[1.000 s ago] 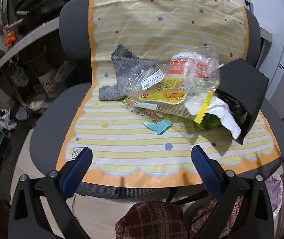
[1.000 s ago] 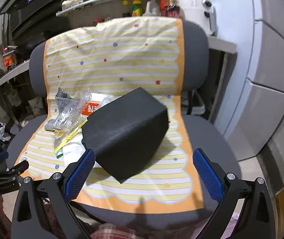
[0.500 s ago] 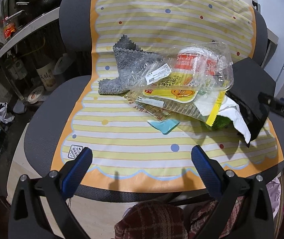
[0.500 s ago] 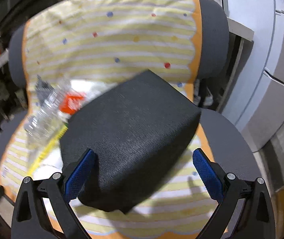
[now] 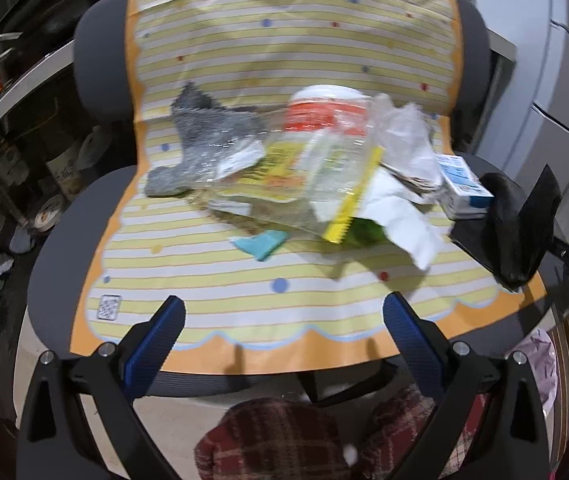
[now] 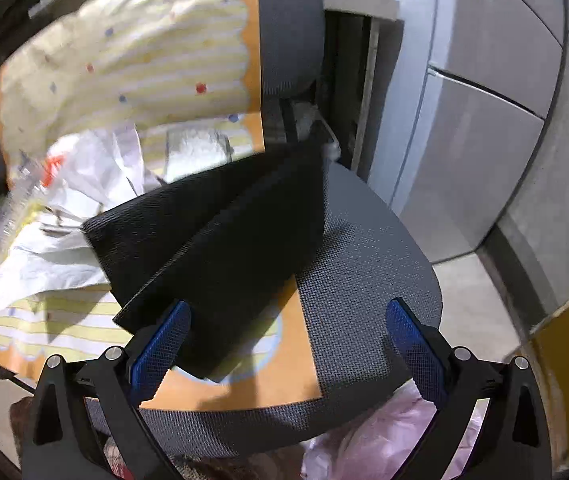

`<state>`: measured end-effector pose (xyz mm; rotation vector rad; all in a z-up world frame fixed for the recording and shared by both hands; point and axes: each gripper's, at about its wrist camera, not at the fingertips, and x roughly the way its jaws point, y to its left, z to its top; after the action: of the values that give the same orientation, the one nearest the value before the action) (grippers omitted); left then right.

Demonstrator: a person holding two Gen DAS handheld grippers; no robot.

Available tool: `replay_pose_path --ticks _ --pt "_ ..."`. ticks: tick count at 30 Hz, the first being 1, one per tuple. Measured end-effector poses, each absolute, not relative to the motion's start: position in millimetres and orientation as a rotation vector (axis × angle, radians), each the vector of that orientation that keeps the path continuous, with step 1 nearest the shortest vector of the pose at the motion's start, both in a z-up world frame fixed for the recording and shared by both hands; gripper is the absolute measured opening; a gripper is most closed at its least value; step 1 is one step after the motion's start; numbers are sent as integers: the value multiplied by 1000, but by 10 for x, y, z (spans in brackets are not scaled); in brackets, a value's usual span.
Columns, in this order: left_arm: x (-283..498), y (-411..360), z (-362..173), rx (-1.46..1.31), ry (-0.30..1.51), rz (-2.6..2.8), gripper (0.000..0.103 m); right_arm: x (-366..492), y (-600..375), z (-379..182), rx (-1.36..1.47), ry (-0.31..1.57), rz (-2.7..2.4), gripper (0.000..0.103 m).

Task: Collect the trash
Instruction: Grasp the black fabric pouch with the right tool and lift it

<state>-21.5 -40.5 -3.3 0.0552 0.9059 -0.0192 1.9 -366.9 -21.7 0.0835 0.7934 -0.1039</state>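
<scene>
I have pushed the right gripper (image 6: 284,340) in close to the black bag (image 6: 220,240), which a second ago lay further off and now fills the middle of its view, its near edge just by my left finger. Its fingers (image 6: 416,348) are spread wide and grasp nothing. The left gripper (image 5: 284,332) has drifted little; its fingers are likewise released, hanging over the front edge of the striped mat (image 5: 244,280) on the chair (image 5: 60,248). The trash sits heaped mid-seat: clear wrapper (image 5: 324,160), white paper (image 5: 400,220), grey cloth (image 5: 204,140), blue-and-white box (image 5: 464,188). The bag has shifted rightwards, baring that box. I judge collecting has barely begun; the bag needs opening first.
</scene>
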Motion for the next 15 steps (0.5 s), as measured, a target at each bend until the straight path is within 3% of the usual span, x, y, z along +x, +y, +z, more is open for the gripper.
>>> replay_pose_path --ticks 8,10,11,15 --pt "-230 -695 -69 95 915 -67 96 -112 -3852 -170 282 739 55 91" --pt "-234 -720 -70 94 914 -73 96 -192 -3796 -124 280 712 95 85" --pt "-228 -730 -75 94 914 -74 96 -209 -3760 -107 277 702 105 73" --pt "-204 -727 -105 87 921 -81 96 -252 -3619 -95 256 681 131 74"
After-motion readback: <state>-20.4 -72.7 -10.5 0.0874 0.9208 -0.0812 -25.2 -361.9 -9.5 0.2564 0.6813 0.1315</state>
